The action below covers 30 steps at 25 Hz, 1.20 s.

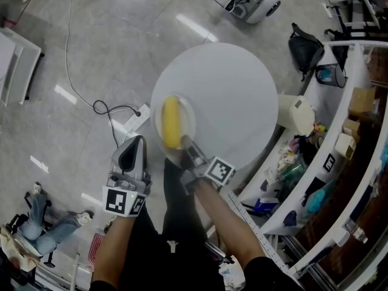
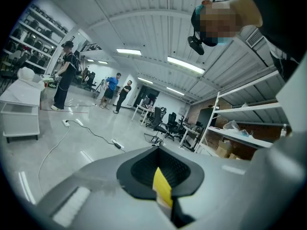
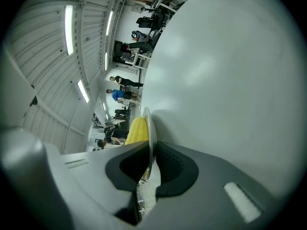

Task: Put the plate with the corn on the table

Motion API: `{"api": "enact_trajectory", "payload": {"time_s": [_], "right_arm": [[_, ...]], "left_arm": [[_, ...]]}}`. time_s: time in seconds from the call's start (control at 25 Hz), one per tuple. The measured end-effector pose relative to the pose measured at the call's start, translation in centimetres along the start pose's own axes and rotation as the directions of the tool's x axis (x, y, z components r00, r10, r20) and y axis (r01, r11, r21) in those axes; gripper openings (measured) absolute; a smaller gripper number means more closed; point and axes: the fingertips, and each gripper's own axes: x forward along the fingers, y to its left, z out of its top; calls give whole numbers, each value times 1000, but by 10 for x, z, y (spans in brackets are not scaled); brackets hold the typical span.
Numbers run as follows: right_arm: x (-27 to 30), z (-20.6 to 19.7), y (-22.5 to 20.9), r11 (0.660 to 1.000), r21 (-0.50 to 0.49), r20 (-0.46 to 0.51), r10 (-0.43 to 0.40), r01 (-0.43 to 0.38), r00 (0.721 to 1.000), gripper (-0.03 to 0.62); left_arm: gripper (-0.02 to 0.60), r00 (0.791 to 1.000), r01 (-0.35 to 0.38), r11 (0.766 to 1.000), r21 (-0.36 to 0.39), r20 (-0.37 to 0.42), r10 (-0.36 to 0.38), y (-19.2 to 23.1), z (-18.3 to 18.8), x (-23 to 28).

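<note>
A yellow corn cob (image 1: 172, 122) lies on a pale plate (image 1: 190, 115) at the near left edge of the round white table (image 1: 236, 96). My right gripper (image 1: 185, 144) is shut on the plate's near rim. In the right gripper view the rim (image 3: 149, 126) runs edge-on between the two dark pads of the right gripper (image 3: 152, 162), with the corn (image 3: 135, 131) on one side and the table top (image 3: 220, 80) on the other. My left gripper (image 1: 133, 150) hangs over the floor left of the table, shut and holding nothing. In its own view the left gripper (image 2: 160, 176) points across the room.
White shelves (image 1: 339, 144) full of clutter stand to the right of the table, with a white bin (image 1: 300, 114) and a black bag (image 1: 305, 47) close by. A power strip and cable (image 1: 136, 115) lie on the floor at left. Several people (image 2: 64, 75) stand far off.
</note>
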Motion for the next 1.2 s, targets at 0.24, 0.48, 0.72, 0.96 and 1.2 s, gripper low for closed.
{"api": "enact_trajectory", "payload": {"time_s": [0.24,0.48,0.72,0.96,1.2], "right_arm": [[-3,-2,-7,999,8,7,-44,44,999,41],[-8,-7,-20,987,68,12,-144,143,990,40],[-8,-5,-26,977,71,14,-203,201,979,41],[-9,-2,-27,970,88,6,-230,228,973,41],[-10,-4,-28,962,93,-1,-259,258,966,41]], "left_arm": [[2,1000,-4,1000,-4,4,4,1,-1,-1],[2,1000,-5,1000,-7,3,5,2,0,-2],[2,1000,-3,1000,-10,4,3,4,0,-2],[2,1000,-3,1000,-15,-1,3,4,-1,-2],[2,1000,-5,1000,-15,-2,5,5,-1,-2]]}}
